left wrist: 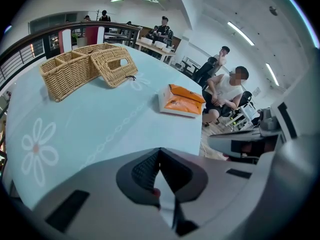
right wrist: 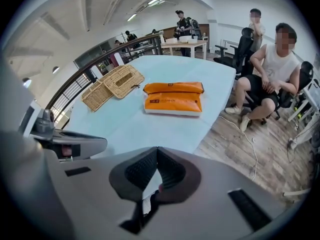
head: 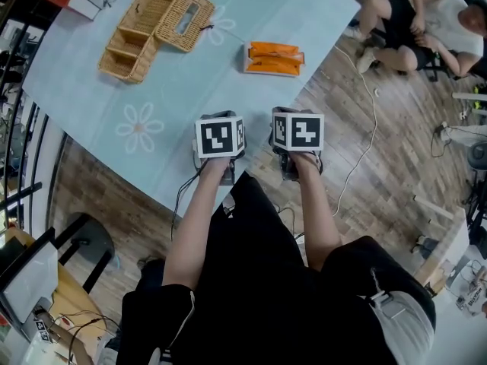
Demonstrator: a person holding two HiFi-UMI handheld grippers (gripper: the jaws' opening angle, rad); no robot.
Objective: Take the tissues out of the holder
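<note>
While the left hand-held gripper (left wrist: 159,154) and right hand-held gripper (right wrist: 157,153) sit clenched on nothing, the orange tissue pack (head: 273,58), on the worktop (head: 190,90) ahead of them and nearer than the wicker holder (head: 152,27), looks light, soft and slippery, so pinch a crimped end.

On the table (head: 190,90), the basket (head: 131,42) lies at the far left corner, with the holder (head: 185,19) touching its right side. The pack (head: 274,58) lies by the table's right edge. The left gripper (head: 221,139) and right gripper (head: 297,131) hang side by side at the table's near edge.
</note>
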